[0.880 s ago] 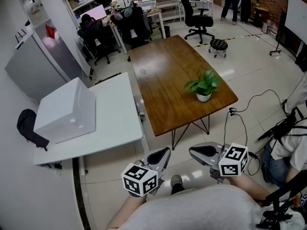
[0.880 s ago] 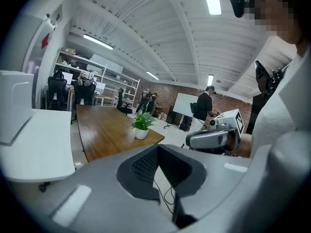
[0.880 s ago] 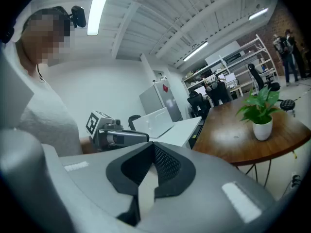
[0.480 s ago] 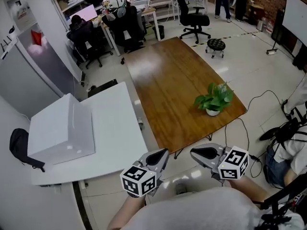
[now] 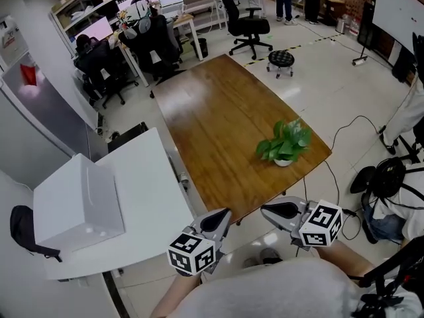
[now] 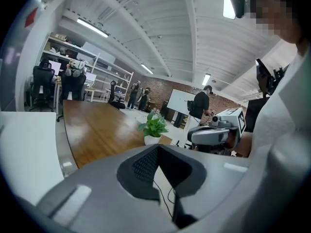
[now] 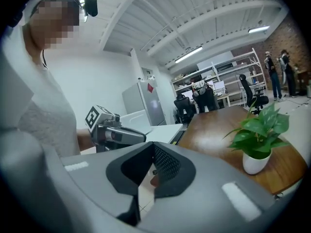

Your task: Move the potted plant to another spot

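Standing off from the wooden bench (image 5: pixel 218 111), w/ the potted plant (image 5: pixel 283 148) upright on it near the right-hand corner in head view, close to the edge. Both grippers hang low in front of the person's body, short of the bench edge & well apart from the plant.

Left gripper (image 5: pixel 224 214): jaws together, nothing btwn them. Right gripper (image 5: pixel 266 210): jaws together too, empty.

Key relation: the plant lies ahead & to the right of both, and the right gripper is the nearer one. In right gripper view the plant sits off to the right of the jaw line, so that gripper would prob. need to swing right as well as go fwd. In left gripper view the plant is almost dead ahead along the jaws, but further off.

Plant's long axis is vertical: small white pot at base, leaves spreading wider above. A side-on grab at the pot, under the leaves, looks the sensible approach. Jaws must open first. Move not yet begun, by my read.
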Demonstrator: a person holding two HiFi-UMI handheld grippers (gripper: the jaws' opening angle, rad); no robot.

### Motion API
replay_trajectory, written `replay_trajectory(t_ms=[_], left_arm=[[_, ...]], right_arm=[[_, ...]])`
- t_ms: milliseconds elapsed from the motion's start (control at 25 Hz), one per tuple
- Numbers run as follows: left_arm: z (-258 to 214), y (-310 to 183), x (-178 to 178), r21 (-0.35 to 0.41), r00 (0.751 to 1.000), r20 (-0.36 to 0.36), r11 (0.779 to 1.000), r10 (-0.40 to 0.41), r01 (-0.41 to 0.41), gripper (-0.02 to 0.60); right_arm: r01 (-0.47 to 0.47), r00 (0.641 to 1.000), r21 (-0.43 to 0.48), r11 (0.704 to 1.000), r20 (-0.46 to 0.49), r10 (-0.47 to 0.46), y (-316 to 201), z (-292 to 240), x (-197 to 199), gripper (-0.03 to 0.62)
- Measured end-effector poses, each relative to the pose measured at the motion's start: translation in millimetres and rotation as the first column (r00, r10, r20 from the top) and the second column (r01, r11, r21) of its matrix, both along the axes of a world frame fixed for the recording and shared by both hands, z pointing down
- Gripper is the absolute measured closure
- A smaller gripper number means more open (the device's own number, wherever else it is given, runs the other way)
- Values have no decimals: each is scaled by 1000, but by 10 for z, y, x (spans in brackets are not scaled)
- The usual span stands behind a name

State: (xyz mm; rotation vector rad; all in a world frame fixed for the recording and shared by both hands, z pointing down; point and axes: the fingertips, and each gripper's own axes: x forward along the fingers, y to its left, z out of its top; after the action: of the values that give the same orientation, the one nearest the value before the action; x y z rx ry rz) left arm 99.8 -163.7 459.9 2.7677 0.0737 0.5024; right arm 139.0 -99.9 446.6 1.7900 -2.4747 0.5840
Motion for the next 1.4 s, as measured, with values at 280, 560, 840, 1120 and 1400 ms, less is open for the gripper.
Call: replay_trajectory(t_ms=[280,560,840,1120,1400], left_arm=[[-17,115,232,16,999,21,1000,26,-26,584],[-8,197,402,20,998,49,999,29,-30,584],[97,189,463,30,995,100,999,9,-12,584],[143,103,459,32,991,129,999,-28,24,584],[232,12,404,36,984,166,998,-60,54,584]], right_arm=[[-38,999,5,999,-19,38,122,66,310,588],[-71,990,-17,997,-120,69,237,241,766,447],[-176,966,-143,974,-215,143,211,1048,1451,256],[-320,934,-156,935,-220,283,-51,1481,2146,135],[-394,910,-169,903,-209,358,-339,1757,2495,50]])
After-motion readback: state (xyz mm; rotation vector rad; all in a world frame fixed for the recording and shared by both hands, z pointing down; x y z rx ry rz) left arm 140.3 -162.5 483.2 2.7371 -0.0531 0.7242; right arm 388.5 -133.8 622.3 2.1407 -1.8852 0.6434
